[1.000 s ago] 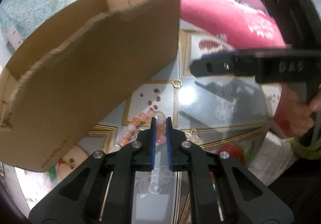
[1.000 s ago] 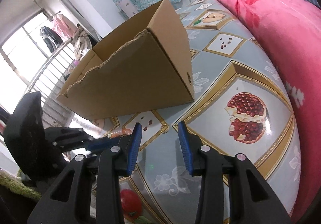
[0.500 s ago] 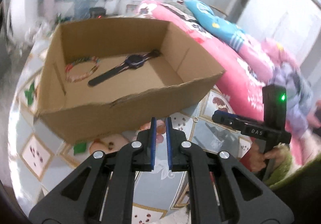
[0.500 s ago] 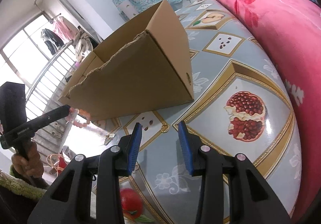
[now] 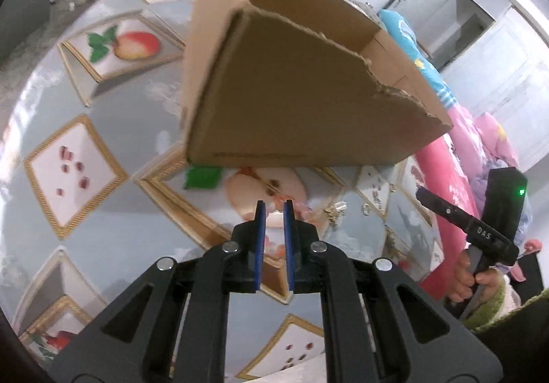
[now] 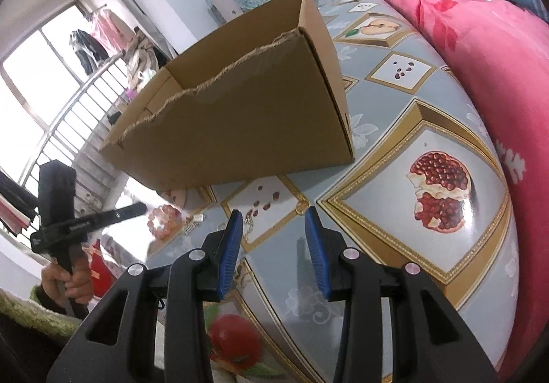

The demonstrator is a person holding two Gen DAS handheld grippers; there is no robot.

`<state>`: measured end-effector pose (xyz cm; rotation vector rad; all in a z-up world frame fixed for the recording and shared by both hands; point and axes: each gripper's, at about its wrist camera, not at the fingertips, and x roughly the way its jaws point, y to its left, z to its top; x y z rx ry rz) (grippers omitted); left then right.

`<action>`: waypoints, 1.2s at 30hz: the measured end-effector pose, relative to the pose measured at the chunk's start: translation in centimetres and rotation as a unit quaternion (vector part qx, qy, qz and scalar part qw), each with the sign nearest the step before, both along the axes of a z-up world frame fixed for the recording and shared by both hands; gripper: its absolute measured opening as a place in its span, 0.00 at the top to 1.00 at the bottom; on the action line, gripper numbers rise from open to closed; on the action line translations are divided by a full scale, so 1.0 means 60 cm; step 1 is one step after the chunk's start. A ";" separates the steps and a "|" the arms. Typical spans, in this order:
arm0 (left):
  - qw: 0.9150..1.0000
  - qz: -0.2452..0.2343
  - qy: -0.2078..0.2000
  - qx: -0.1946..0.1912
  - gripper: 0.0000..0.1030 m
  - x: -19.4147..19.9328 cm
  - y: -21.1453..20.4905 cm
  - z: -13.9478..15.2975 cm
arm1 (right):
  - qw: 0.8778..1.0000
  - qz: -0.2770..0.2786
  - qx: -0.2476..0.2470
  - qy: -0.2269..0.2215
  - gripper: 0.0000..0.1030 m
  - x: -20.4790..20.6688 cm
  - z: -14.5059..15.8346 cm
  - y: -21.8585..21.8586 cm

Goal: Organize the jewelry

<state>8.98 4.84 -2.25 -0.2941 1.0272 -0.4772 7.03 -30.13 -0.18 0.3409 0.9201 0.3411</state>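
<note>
**Bead bracelet near box, both views**

Left wrist: left gripper (image 5: 273, 208) is pinching the bead bracelet (image 5: 279, 203) between nearly closed pads, before the cardboard box (image 5: 291, 108); orientation unclear.

Right wrist: right gripper (image 6: 274, 222) is gaping wide, empty; bracelet (image 6: 163, 220) is hanging looped at the left gripper's (image 6: 139, 210) tip.

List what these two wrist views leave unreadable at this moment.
- Cardboard box interior: both views look at its outer walls, so its floor and contents are hidden.
- Pink bead bracelet: motion-blurred in the right wrist view; in the left wrist view mostly hidden by the left gripper, so the grip is unclear.
- Small gold items on the table: too small to identify.
</note>
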 end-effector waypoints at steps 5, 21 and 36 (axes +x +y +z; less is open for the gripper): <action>0.999 0.007 -0.035 0.039 0.88 -0.006 -0.001 0.012 | 0.999 0.040 -0.019 0.000 0.64 -0.018 0.002 0.018; 0.986 -0.119 -0.095 0.069 0.82 -0.054 -0.104 0.028 | 0.976 0.099 -0.192 -0.008 0.73 -0.037 -0.024 0.113; 0.984 -0.138 -0.087 0.065 0.82 -0.063 -0.131 0.016 | 0.975 0.104 -0.196 -0.010 0.84 -0.045 -0.019 0.112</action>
